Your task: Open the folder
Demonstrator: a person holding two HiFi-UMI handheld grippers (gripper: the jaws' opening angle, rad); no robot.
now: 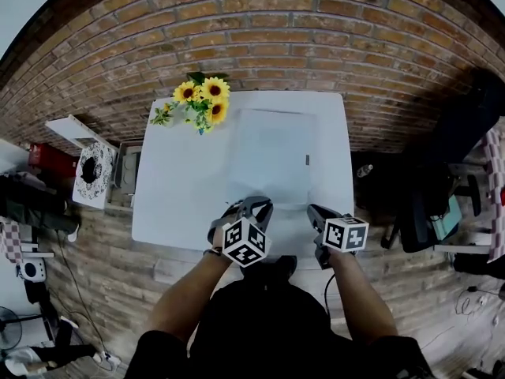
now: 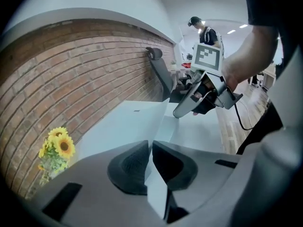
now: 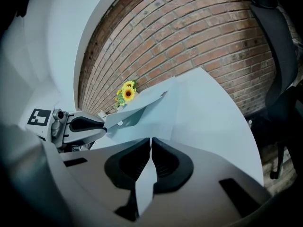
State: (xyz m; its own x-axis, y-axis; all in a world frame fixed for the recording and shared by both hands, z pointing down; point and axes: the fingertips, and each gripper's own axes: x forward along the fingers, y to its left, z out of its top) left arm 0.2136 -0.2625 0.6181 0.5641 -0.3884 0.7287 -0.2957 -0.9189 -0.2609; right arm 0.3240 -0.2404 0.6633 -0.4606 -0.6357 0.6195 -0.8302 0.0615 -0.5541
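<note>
No text, label or number can be read anywhere.

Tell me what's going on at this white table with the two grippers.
A person at the white table holds a gripper in each hand and works on a pale folder lying on it. The left gripper is shut on the folder's top sheet at its near edge and holds it lifted off the rest. The right gripper is shut on a lower sheet beside it. The folder is partly open. Sunflowers sit at the far left corner.
</note>
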